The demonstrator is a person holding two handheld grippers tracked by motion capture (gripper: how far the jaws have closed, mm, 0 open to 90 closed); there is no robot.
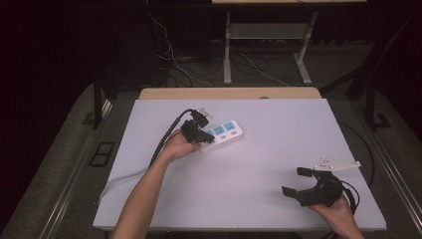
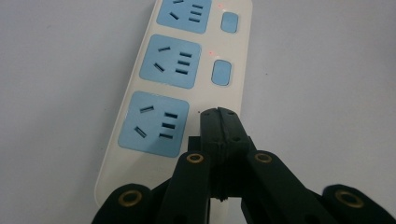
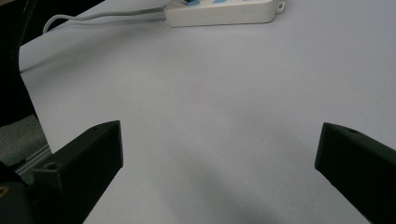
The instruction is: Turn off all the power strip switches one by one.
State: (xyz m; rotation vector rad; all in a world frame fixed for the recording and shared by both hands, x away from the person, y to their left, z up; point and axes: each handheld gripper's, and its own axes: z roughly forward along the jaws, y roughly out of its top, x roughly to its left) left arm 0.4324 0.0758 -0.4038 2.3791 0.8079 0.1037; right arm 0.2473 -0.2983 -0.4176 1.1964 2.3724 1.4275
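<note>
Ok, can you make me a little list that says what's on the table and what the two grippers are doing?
table: white table top
thing on it: white power strip with blue sockets and blue switches
strip lights: small red lights glow beside the two farther switches
strip cable: grey cable trails off one end
left gripper: shut, tips over the strip where the nearest switch would be, holding nothing
right gripper: open, apart from the strip, near the table's right front corner, holding nothing
</note>
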